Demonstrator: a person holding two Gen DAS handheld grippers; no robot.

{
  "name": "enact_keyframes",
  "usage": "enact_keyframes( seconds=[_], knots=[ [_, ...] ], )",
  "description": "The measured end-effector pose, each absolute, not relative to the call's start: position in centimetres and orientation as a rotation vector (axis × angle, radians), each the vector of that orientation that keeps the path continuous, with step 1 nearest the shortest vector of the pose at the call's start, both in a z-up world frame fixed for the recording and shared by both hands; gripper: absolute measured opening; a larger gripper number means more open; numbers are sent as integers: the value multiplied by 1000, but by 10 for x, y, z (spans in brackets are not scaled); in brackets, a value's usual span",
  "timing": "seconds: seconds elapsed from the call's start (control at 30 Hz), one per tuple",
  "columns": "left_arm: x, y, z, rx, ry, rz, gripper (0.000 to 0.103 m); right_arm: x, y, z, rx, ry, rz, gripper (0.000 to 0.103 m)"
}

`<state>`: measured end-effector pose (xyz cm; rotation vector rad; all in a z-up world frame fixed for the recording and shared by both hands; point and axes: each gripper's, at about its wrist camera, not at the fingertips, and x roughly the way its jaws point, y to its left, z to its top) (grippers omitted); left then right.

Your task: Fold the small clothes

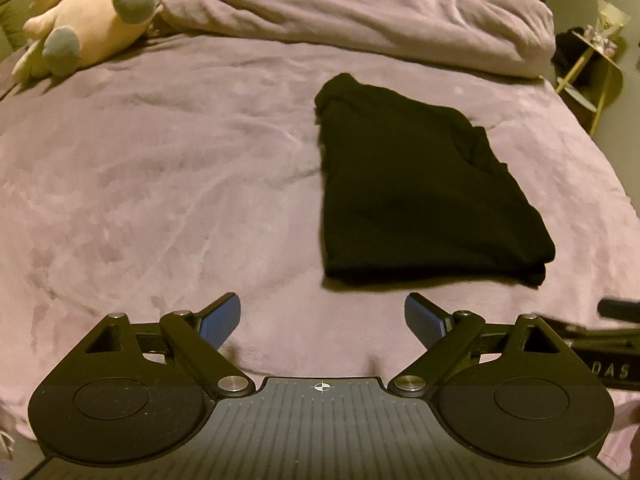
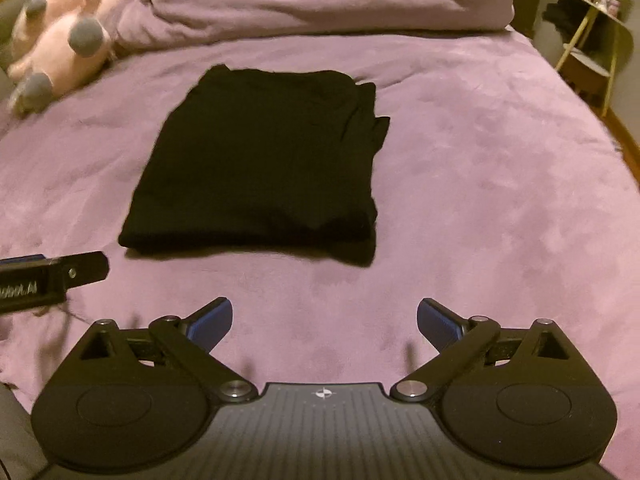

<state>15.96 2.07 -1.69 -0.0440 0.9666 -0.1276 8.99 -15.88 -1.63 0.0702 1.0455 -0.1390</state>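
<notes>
A black garment [image 1: 416, 184] lies folded into a rough rectangle on the purple bedspread [image 1: 160, 184]. In the left wrist view it sits ahead and to the right of my left gripper [image 1: 322, 316], whose blue pads stand wide apart with nothing between them. In the right wrist view the same garment [image 2: 264, 160] lies ahead and slightly left of my right gripper [image 2: 324, 320], also open and empty. Both grippers hang above the bedspread, short of the garment's near edge. The left gripper's tip [image 2: 80, 270] shows at the left edge of the right wrist view.
A pink plush toy [image 1: 88, 24] with grey feet lies at the far left of the bed. A bunched purple duvet [image 1: 360, 12] runs along the far side. A yellow-legged side table [image 1: 592, 68] with dark items stands off the bed's right edge.
</notes>
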Motion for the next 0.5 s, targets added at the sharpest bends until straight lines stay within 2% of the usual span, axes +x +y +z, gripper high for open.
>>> enact_keyframes(
  seconds=[0.5],
  knots=[
    [163,15,-6,31,972,-143,95,99,-162,-1,98,1047,-205,99]
  ],
)
